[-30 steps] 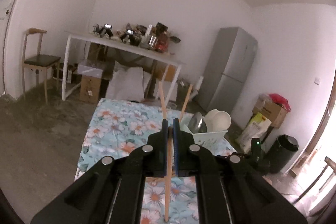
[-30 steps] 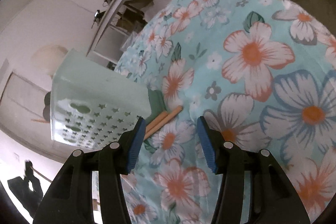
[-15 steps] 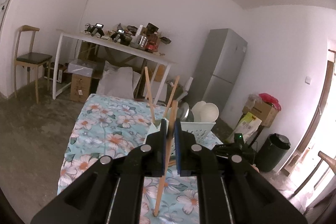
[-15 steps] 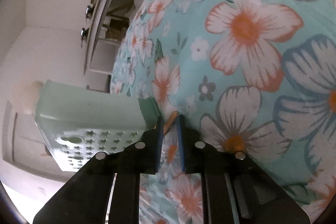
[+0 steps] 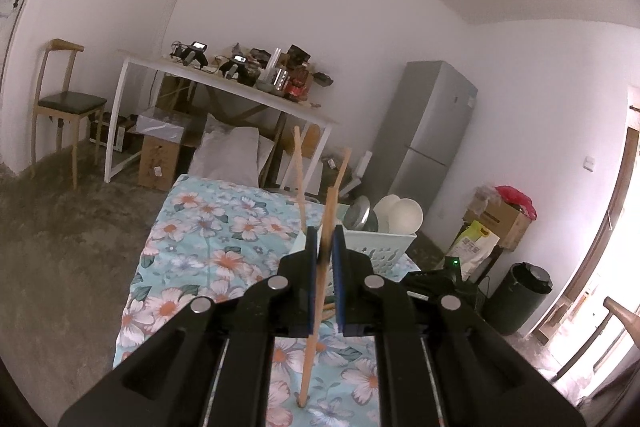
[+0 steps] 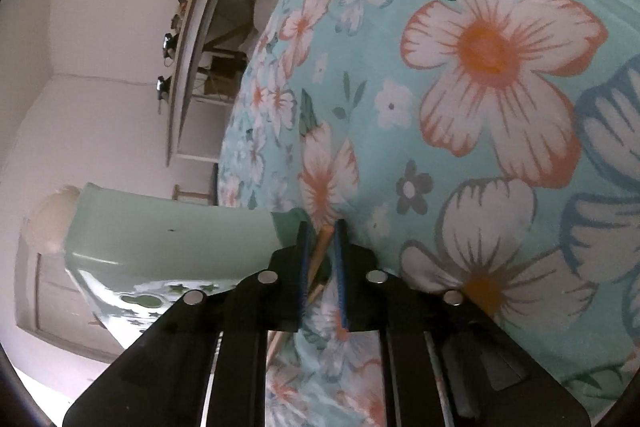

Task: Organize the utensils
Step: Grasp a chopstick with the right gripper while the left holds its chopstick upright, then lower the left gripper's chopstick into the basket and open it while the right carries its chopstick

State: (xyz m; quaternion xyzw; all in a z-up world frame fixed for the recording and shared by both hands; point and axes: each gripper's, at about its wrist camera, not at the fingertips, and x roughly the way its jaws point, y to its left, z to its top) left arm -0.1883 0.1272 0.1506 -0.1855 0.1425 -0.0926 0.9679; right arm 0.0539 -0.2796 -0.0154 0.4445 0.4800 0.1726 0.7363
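Meanwhile, right gripper [image 6: 320, 251] downtilted, closing around chopsticks [image 6: 320, 253].

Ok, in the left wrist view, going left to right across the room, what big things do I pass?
wooden chair → white table → grey fridge → cardboard box → black bin

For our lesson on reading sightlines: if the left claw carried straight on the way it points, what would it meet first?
Probably the white dish basket just beyond the left claw, which grips a chopstick; depth is uncertain.
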